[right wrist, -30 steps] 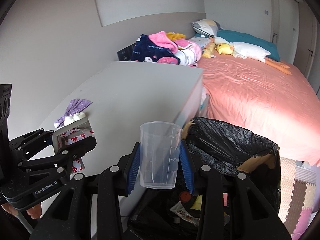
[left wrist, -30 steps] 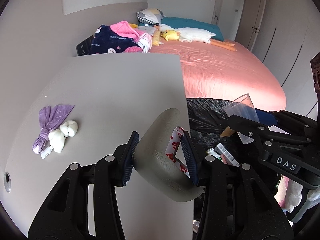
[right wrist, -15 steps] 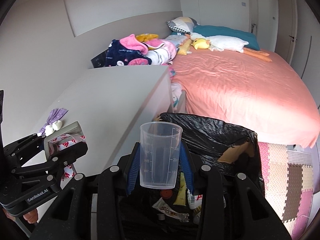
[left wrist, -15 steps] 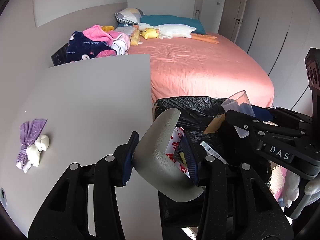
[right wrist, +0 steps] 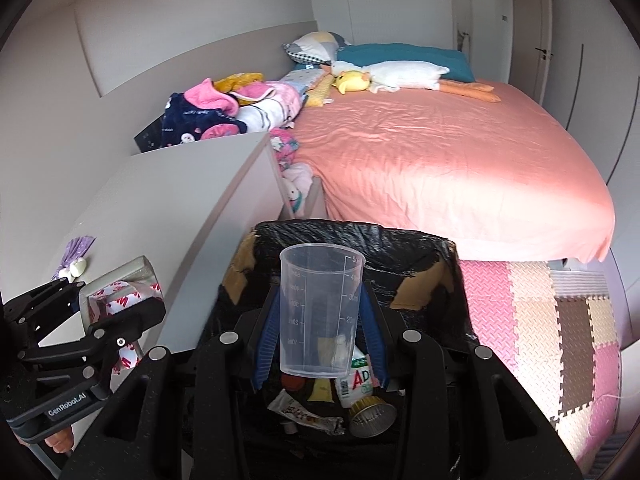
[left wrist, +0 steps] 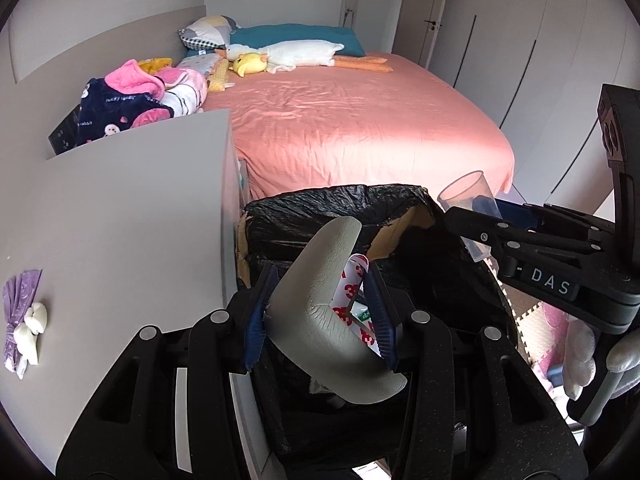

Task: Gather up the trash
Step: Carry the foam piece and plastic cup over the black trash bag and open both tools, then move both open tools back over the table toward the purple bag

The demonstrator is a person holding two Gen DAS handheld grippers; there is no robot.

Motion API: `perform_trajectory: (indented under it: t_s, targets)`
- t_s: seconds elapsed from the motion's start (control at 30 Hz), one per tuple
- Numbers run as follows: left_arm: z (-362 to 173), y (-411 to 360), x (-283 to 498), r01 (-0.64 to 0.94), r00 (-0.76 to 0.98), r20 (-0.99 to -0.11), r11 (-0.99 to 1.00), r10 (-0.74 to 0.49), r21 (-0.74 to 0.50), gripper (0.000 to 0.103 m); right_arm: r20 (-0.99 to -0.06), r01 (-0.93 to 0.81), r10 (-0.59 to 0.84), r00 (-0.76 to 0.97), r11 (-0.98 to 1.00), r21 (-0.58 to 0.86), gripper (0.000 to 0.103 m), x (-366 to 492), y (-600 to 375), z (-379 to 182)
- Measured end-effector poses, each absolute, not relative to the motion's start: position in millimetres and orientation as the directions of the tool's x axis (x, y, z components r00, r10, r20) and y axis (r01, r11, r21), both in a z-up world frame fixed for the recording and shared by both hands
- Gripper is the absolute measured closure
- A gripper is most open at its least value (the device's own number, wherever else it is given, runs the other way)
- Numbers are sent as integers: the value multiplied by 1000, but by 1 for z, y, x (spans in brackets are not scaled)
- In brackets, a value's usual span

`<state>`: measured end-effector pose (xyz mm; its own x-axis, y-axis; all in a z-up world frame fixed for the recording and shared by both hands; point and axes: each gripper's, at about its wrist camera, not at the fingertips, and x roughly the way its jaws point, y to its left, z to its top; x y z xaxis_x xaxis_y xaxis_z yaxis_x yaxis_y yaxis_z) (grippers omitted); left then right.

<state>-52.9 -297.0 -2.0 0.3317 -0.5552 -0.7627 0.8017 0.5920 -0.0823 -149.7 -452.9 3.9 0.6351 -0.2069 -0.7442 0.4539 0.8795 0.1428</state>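
My left gripper [left wrist: 318, 316] is shut on a grey L-shaped foam corner guard [left wrist: 316, 316] with red-printed white backing, held over the near left part of the black-lined trash bin [left wrist: 328, 208]. My right gripper [right wrist: 320, 336] is shut on a clear plastic measuring cup [right wrist: 320, 308], upright above the bin [right wrist: 420, 244], which holds wrappers, a small bottle and a gold cup. The cup also shows in the left wrist view [left wrist: 470, 200]. The corner guard also shows in the right wrist view [right wrist: 120, 292]. A purple wrapper with white lumps [left wrist: 24, 316] lies on the grey tabletop [left wrist: 120, 208].
The grey table [right wrist: 180, 200] stands left of the bin. A bed with a pink sheet [right wrist: 440, 152], plush toys and piled clothes [right wrist: 232, 112] lies behind. Foam floor mats [right wrist: 552, 320] are at right. White wardrobe doors [left wrist: 520, 40] line the far right.
Both grippers moved right, from over the table edge to above the bin. Both kept their hold. The purple wrapper now sits farther left in view.
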Motion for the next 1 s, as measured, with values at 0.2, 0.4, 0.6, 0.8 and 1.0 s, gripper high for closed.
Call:
perform_trajectory:
  t_s: [0.2, 0.4, 0.6, 0.8, 1.0]
  targets:
    - [-8, -310, -63, 836, 284, -771, 541, -570, -91, 58, -741, 498, -234, 629, 853, 153, 63, -161, -470, 5]
    - [0, -305, -67, 849, 230, -735, 500, -638, -168, 5, -710, 578, -292, 641, 792, 196, 22, -175, -486, 17]
    - [-5, -308, -70, 843, 229, -756, 514, -613, -161, 5, -708, 604, -310, 634, 771, 203, 22, -179, -493, 17]
    - [-8, -306, -69, 844, 235, -762, 516, -604, -148, 5, -711, 588, -301, 636, 785, 193, 22, -173, -487, 16]
    - [-12, -295, -59, 823, 255, -766, 549, -590, -149, 5, -707, 550, -272, 653, 812, 195, 22, -161, -473, 17]
